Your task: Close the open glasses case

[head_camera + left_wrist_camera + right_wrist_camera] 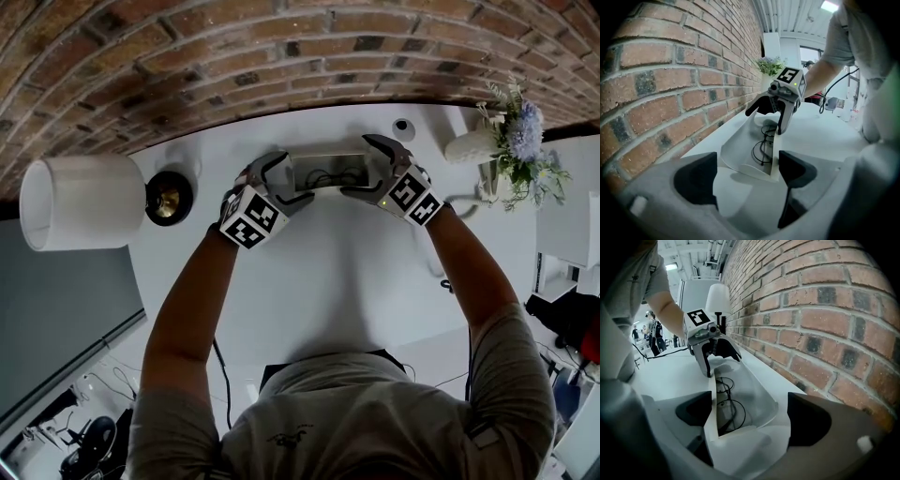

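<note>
Glasses case [328, 171] — straddled by splayed left gripper [291, 180], right gripper [373, 169].

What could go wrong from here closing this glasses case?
The glasses sit in the open glasses case; their thin frame could get pinched as it shuts. The left gripper and right gripper, both open, straddle opposite ends; uneven squeezing might twist the case or shove it into the brick wall.
</note>
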